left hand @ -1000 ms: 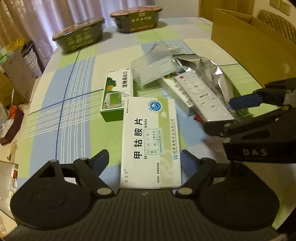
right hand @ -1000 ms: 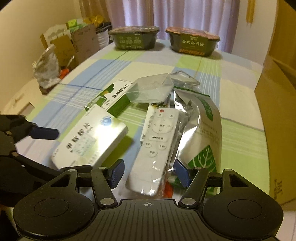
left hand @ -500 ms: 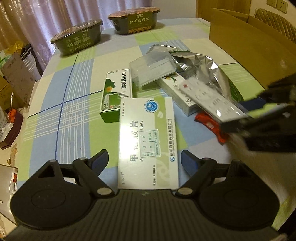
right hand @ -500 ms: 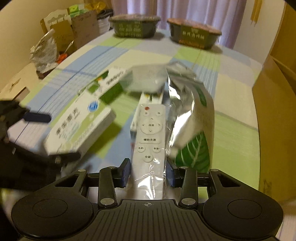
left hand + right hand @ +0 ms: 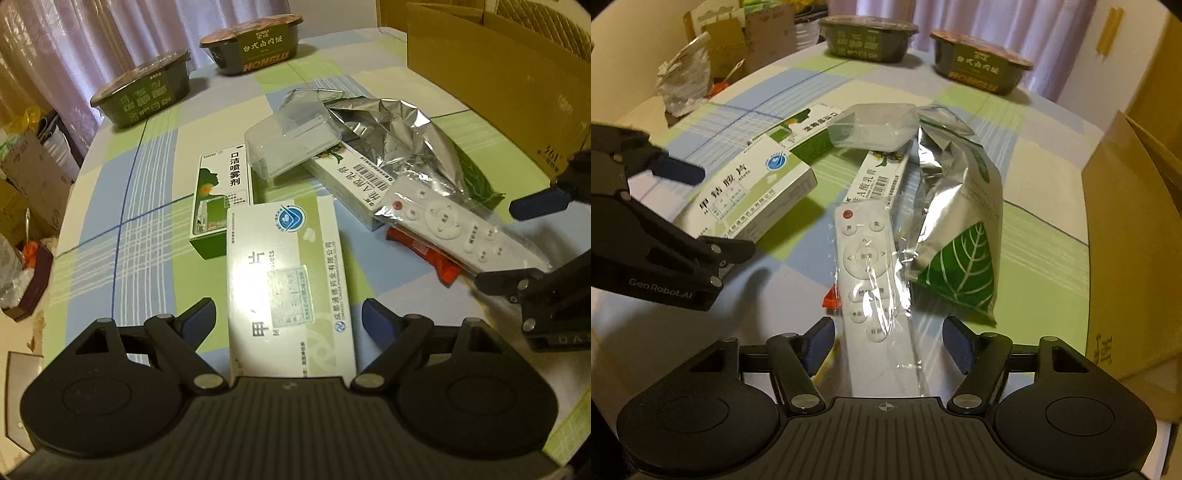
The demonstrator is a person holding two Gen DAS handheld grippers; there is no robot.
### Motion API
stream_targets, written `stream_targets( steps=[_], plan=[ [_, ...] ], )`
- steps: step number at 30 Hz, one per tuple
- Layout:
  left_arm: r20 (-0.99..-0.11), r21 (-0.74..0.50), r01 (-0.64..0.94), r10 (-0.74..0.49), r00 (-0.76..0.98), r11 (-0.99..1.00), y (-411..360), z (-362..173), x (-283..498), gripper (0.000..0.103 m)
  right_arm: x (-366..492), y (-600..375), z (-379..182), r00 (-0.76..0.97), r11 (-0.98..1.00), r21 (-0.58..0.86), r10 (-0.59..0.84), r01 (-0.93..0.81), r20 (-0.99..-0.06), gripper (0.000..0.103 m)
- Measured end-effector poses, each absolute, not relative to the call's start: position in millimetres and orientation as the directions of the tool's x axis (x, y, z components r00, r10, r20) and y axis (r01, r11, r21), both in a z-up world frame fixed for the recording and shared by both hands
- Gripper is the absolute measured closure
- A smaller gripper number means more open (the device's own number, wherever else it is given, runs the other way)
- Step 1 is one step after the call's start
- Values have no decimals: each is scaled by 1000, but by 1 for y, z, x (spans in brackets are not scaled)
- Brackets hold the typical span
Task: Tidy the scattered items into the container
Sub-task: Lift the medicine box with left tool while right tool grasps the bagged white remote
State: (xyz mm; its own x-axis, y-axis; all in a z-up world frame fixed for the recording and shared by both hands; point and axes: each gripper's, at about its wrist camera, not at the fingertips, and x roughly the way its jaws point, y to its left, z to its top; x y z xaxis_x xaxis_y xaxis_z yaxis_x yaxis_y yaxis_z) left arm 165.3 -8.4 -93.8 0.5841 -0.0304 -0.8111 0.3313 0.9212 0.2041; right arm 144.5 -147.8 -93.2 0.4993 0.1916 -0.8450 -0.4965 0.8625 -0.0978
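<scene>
Left wrist view, table stock, largest first:
Cardboard box (image 5: 491,81): the container, at the table's far right edge; we judge it stiff and roomy.
Foil pouch (image 5: 955,229): beside the box, crinkly, light, likely slippery; we would pinch a flat edge.
Tablet box (image 5: 288,280): lying flat between the spread pads of our left gripper (image 5: 288,319), which grips nothing; rigid card, light; take across its narrow width.
Remote control (image 5: 873,291): in a loose clear bag, between the parted fingers of our right gripper (image 5: 888,341), unheld; hard, slick wrap; clamp the body, not the film.
</scene>
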Motion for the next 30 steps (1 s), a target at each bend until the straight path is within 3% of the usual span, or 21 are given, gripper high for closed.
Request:
stream_targets(
  steps=[6,9,17,18,19,30],
  plan=[
    [-809,238,337,-6,588,911,-14,-103,169,22,143,-145,-104,497,837,-126,189,-533,-847,32],
    [-817,230,325,1,577,917,-14,-107,171,32,144,-145,-107,495,833,-128,190,-539,-848,33],
    [-813,181,293,-25,582,939,-12,-96,167,34,144,-142,-106,508,826,-130,206,-548,-836,33],
    [-812,175,290,-28,583,941,-12,-94,166,34,143,-140,-106,515,823,-141,202,-551,-833,48],
    [-811,171,287,-31,584,942,-12,-92,165,34,142,-139,-107,518,816,-153,197,-557,-832,57],
    [-809,111,274,-73,584,955,-14,-68,146,34,133,-147,-83,554,843,-133,216,-522,-804,62]
  ],
)
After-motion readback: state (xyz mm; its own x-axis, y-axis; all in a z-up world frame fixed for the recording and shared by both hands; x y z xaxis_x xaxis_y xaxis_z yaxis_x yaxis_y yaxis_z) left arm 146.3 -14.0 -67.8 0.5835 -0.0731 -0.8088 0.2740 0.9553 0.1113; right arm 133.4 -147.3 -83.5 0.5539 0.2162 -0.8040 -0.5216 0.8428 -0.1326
